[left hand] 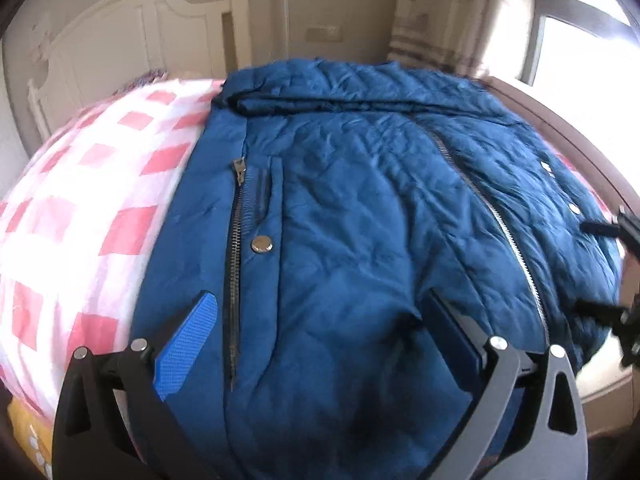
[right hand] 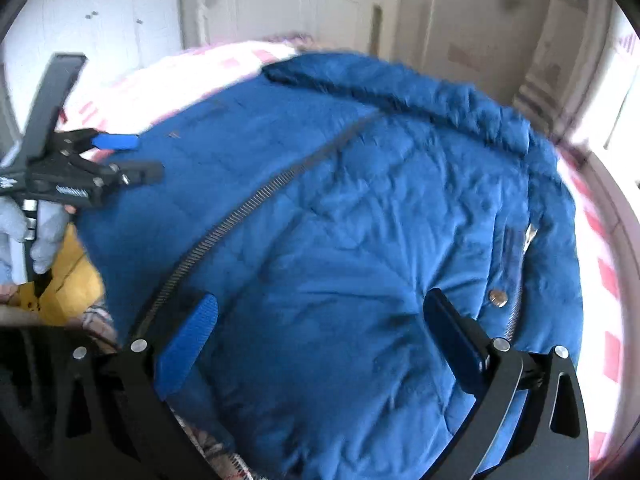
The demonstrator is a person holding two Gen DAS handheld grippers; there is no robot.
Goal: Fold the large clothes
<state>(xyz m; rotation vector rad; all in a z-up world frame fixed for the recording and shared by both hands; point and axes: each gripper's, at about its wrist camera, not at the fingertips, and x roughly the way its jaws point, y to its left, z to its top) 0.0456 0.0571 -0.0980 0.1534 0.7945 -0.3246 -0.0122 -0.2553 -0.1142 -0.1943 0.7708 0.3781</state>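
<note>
A crumpled, quilted blue zip-up jacket (left hand: 360, 208) lies spread on the bed's pink-and-white checked cover (left hand: 92, 184), its near hem cut off by the frame. The left gripper (left hand: 320, 336) hovers just above it, jaws wide apart on nothing; its right pad is mostly in shadow. The right gripper (right hand: 320, 332) is likewise spread over the cloth. Its view is blurred, and a yellow object (right hand: 72, 276) at the left edge is indistinct.
</note>
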